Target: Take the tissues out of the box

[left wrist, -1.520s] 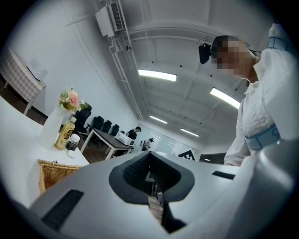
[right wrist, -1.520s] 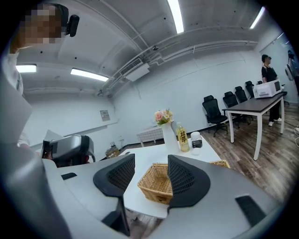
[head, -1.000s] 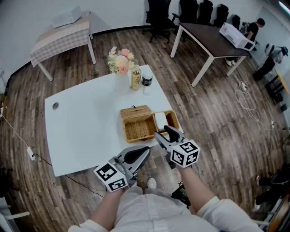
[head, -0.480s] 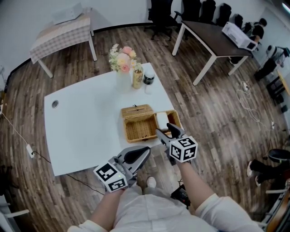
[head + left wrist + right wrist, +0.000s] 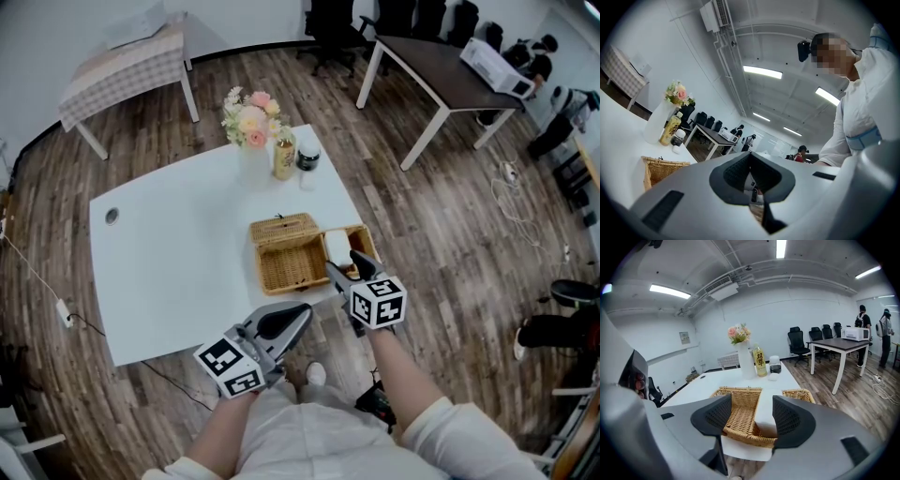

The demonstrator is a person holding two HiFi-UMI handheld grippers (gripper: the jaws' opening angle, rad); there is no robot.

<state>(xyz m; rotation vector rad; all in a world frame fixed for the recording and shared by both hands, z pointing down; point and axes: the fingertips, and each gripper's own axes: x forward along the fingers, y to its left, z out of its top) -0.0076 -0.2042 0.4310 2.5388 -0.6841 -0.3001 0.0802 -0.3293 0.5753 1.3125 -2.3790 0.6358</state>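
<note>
A wicker box (image 5: 286,261) with its lid up stands near the front right corner of the white table (image 5: 178,262). A white pack of tissues (image 5: 335,247) lies in its right part. My right gripper (image 5: 345,266) hovers at the box's near right edge, its jaws opening with nothing pressed between them. In the right gripper view the box (image 5: 736,416) and the tissues (image 5: 765,412) lie just beyond the right gripper (image 5: 751,408). My left gripper (image 5: 298,315) hangs off the table's front edge, shut and empty, and its pads meet in the left gripper view (image 5: 750,155).
A vase of flowers (image 5: 248,131), a yellow bottle (image 5: 283,157) and a dark jar (image 5: 307,157) stand at the table's far edge. A dark table (image 5: 441,80) and office chairs stand behind at right, and a checked table (image 5: 122,70) at back left. People stand far right.
My right gripper has shifted a little forward and right along the box's near edge, and its jaws stand wider. The left gripper has stayed in place.
</note>
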